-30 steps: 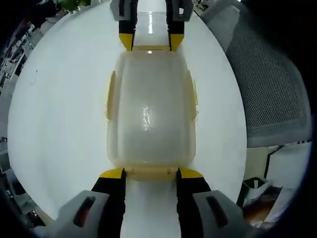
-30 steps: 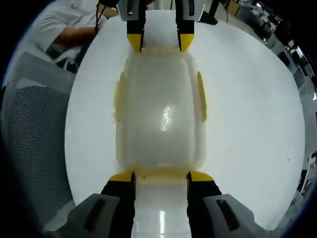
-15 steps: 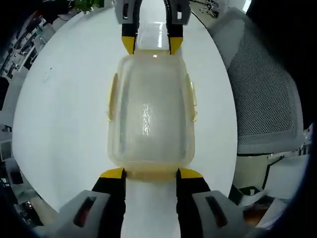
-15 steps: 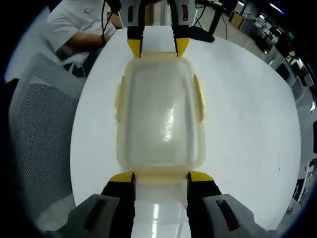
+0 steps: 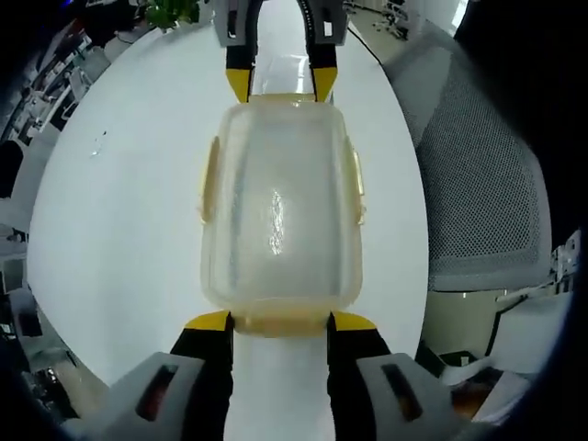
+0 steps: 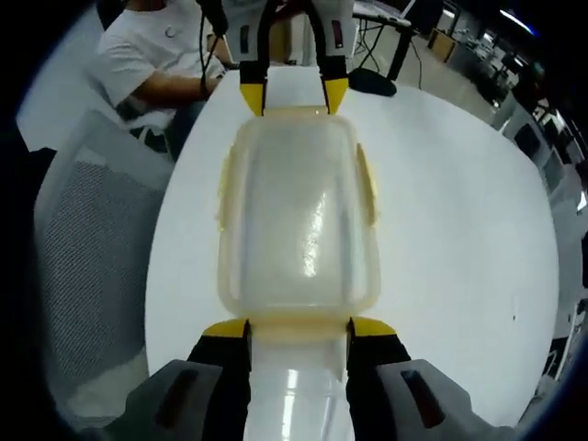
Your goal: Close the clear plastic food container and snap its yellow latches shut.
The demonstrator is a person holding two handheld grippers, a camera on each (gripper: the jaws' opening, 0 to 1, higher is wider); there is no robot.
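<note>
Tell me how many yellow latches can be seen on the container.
4. In the left gripper view: one latch on the left long side, one on the right long side, one at the near end, one at the far end, partly hidden.

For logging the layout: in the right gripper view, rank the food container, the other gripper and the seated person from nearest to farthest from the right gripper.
1. Food container, straight ahead at the right gripper.
2. Left gripper, at the container's far end.
3. Seated person, beyond the table, upper left.
</note>
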